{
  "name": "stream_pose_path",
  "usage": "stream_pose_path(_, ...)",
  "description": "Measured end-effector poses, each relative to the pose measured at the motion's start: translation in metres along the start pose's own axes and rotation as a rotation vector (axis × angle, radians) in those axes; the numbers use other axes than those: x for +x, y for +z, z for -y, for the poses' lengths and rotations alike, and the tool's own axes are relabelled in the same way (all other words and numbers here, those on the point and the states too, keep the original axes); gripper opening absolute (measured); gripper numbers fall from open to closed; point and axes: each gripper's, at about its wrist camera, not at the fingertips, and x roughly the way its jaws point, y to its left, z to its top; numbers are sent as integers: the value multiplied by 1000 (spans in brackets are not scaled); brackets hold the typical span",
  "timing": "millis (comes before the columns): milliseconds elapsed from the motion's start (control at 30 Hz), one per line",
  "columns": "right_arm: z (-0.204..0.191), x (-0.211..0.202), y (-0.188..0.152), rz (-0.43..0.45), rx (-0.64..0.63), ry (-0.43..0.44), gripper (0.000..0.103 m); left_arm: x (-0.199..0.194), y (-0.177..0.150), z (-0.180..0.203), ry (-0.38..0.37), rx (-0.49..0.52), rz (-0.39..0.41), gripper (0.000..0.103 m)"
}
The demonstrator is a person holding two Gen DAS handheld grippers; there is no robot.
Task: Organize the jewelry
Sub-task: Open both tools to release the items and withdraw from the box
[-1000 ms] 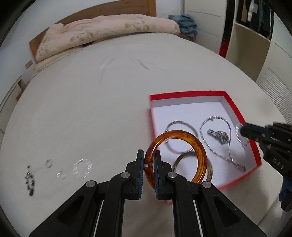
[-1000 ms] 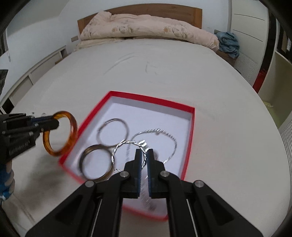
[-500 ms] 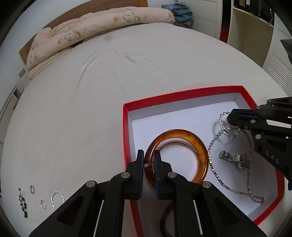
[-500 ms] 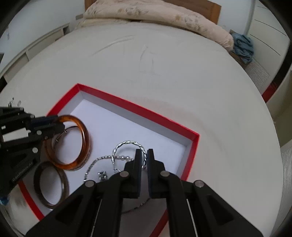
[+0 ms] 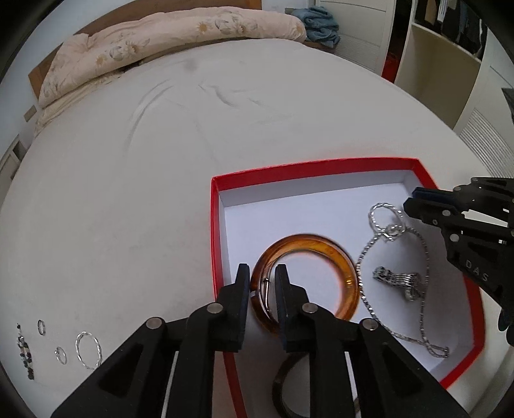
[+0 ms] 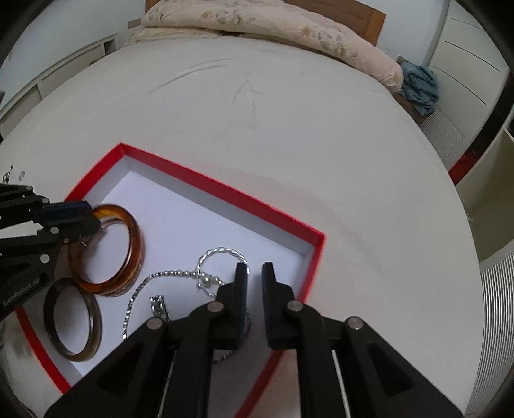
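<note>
A red box (image 5: 289, 170) with a white floor lies on the bed. In it lies an amber bangle (image 5: 321, 244) on top of a thin silver bangle. My left gripper (image 5: 262, 283) straddles the amber rim. Its jaws are opening and the pads stand off the rim. My right gripper (image 6: 254, 273) is opening too, with nothing between its fingers. A twisted silver ring (image 6: 221, 252) lies just left of its left finger. A silver chain (image 6: 128, 308), a small watch-like piece (image 6: 159, 307) and a dark bangle (image 6: 93, 318) also lie in the box.
On the sheet left of the box lie a twisted hoop (image 5: 88, 350), two small rings (image 5: 61, 355) and a beaded earring (image 5: 25, 353). A folded quilt (image 5: 176, 35) and blue cloth (image 5: 321, 25) are at the bed's head. Shelves (image 5: 449, 64) stand to the right.
Both grippers came down over the box, then parted their jaws. The amber bangle now rests in the box, and the twisted ring has left the right fingers.
</note>
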Motion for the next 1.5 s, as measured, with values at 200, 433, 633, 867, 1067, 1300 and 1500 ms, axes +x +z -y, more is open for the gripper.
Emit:
stream_pose_path(200,1,-40,-13,38,42,7,31,-41,-7,-2,-8,-11,36,34)
stream_pose_path(433,-13,-96,-42,81,126,41,31,-106,-38,-24,-9,-69,77,35)
stream_pose_path(633,-25,-139,-62,107,183,65,31,-157,-72,-39,20,-114,97,35)
stream_pose_path(867,-53,-191,-81,162,211,85,31,-216,-124,-69,103,-157,104,39)
stream_pose_path(1067,-88,-229,-86,218,188,114,31,-271,-175,-116,196,-232,150,45)
stream_pose_path(1300,-128,-266,-92,280,170,156,31,-318,-229,-161,258,-322,182,52)
stream_pose_path(1500,-162,-291,-92,314,128,178,31,-352,-262,-193,301,-397,221,57)
